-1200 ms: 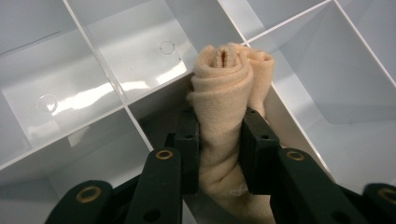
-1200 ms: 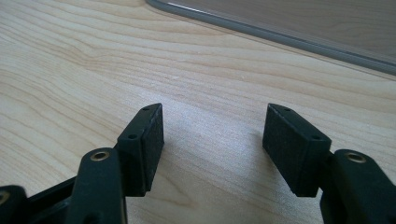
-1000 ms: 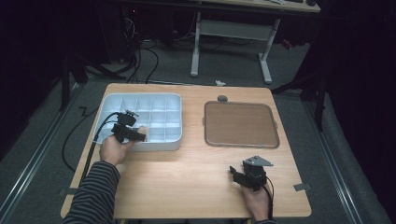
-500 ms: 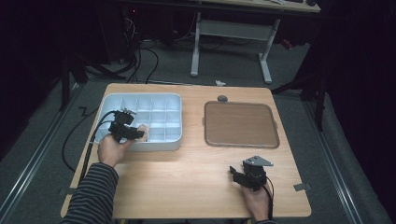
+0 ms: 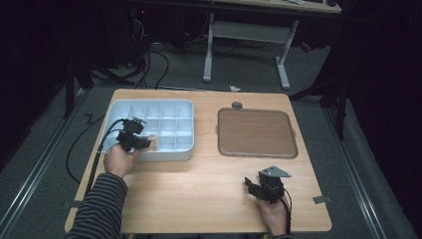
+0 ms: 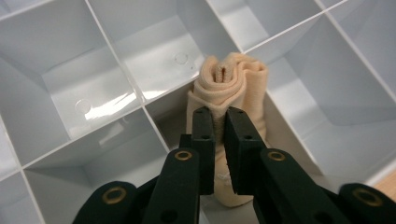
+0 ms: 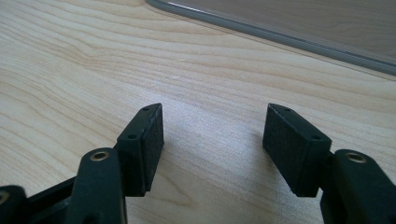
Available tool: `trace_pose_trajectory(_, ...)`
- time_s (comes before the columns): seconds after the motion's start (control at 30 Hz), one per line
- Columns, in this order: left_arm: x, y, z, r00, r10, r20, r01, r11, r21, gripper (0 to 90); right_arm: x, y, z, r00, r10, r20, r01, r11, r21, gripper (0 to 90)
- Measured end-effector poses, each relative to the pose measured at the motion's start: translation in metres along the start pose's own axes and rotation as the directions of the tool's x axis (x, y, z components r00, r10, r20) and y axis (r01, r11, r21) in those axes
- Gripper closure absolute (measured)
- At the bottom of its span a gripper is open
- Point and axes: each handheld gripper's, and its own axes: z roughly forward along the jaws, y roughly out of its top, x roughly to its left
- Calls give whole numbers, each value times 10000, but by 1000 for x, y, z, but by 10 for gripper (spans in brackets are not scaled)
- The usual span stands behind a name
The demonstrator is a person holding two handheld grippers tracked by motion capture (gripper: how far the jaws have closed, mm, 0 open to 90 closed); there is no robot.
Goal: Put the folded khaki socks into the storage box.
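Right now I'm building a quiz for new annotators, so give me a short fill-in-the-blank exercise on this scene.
1. The left gripper is shut on a rolled beige ____.
2. That roll sits inside the compartment ____, pale blue in the high view.
3. The right gripper hovers over bare table with its jaws ____.
4. The brown tray holds ____.

Missing words: cloth; organizer; open; nothing

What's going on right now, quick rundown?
Left gripper shut on rolled beige cloth, inside a compartment of the divided tray. Right gripper open, empty over table. Nothing in the way.
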Motion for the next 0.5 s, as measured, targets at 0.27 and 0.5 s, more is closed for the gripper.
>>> trace_pose_trajectory(0.27,1,1,7,9998,43,-177,-35,9990,445,845,0,0,0,10000,3,-4,-3,10000,-2,382)
trace_pose_trajectory(0.5,0,0,8,9997,85,-227,-76,9993,377,835,0,0,0,10000,13,-15,-13,10000,0,382)
